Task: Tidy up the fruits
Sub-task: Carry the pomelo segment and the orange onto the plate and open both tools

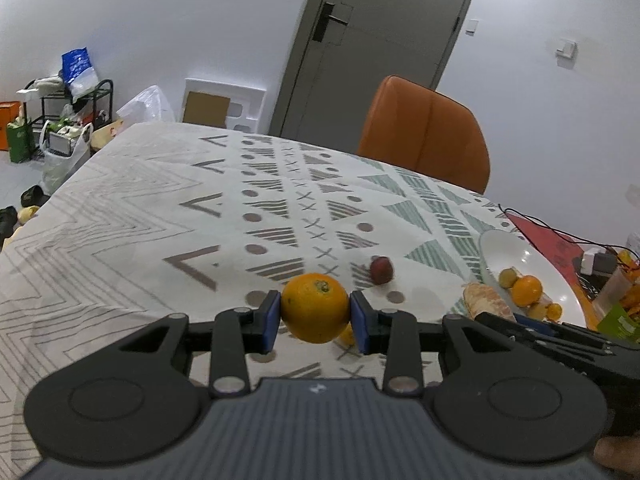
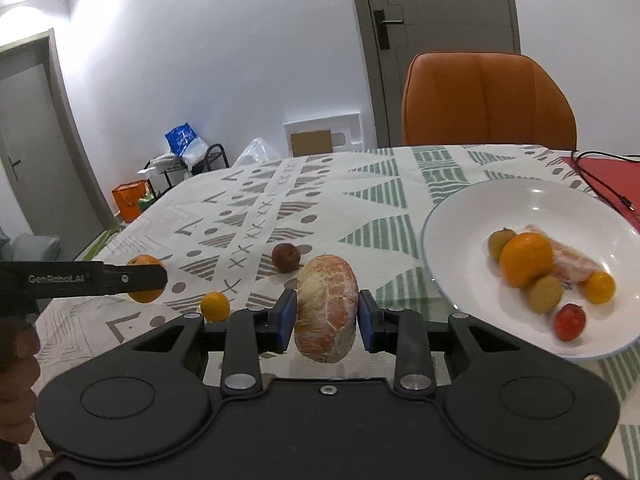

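Orange rind looks firm and slick: my left gripper (image 1: 315, 314) clamps the orange (image 1: 315, 307) across its middle, frame centre. My right gripper (image 2: 327, 316) squeezes the soft peeled fruit (image 2: 326, 312), easily bruised, so I judge light pressure. Bowl (image 2: 472, 216) at right.

On the desk (image 2: 320, 184) a plate (image 2: 480, 208) sits to the right, near the front edge, with several small fruits (image 2: 544, 294) and an orange (image 2: 526, 258) in it. Left of the plate, out on the cloth, lies a plum (image 2: 285, 257), and nearer the front a kumquat (image 2: 215, 306). The right gripper (image 2: 327, 316) holds a peeled fruit (image 2: 326, 308) above the desk, just left of the plate. The left gripper (image 1: 315, 312), further left, holds an orange fruit (image 1: 315, 307) above the cloth. Behind the desk stands a chair (image 2: 488, 100), with a door (image 2: 440, 40) behind it. A rack (image 1: 68, 108) stands on the floor beyond the desk's left end.
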